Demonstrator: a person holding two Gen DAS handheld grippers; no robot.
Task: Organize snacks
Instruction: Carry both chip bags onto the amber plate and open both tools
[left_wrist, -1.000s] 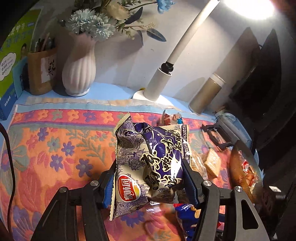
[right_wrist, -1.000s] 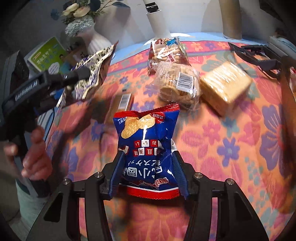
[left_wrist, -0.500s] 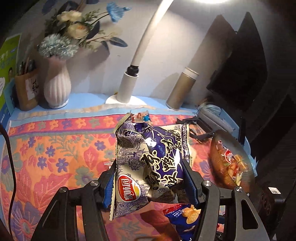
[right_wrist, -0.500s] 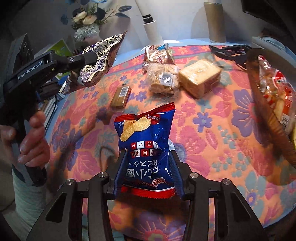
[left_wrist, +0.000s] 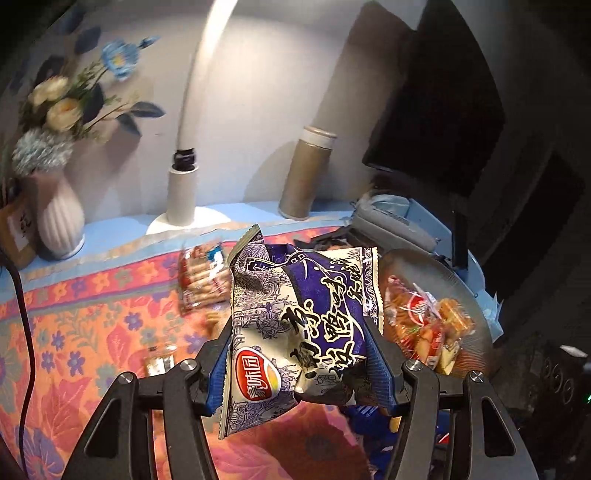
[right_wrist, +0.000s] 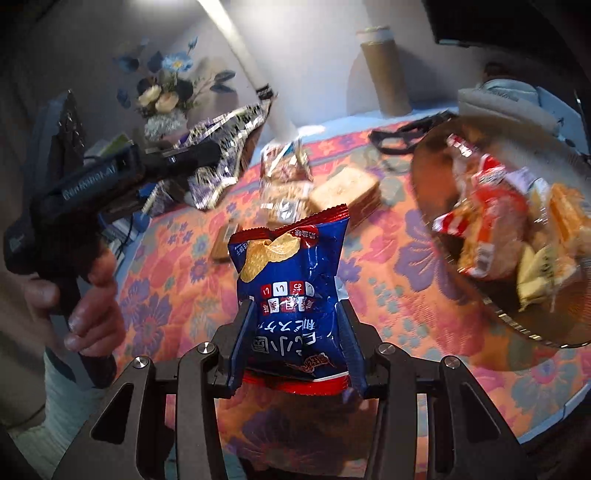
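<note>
While both bags hung above the desk: basket lay to the right.
Right claw: clamped on blue chip bag, upright, nearer the basket.
Left claw: clamped on purple snack bag, basket just right of it.

On the floral cloth, the basket of snacks sits right of the biscuit packs, the lamp base and vase standing behind them.
</note>
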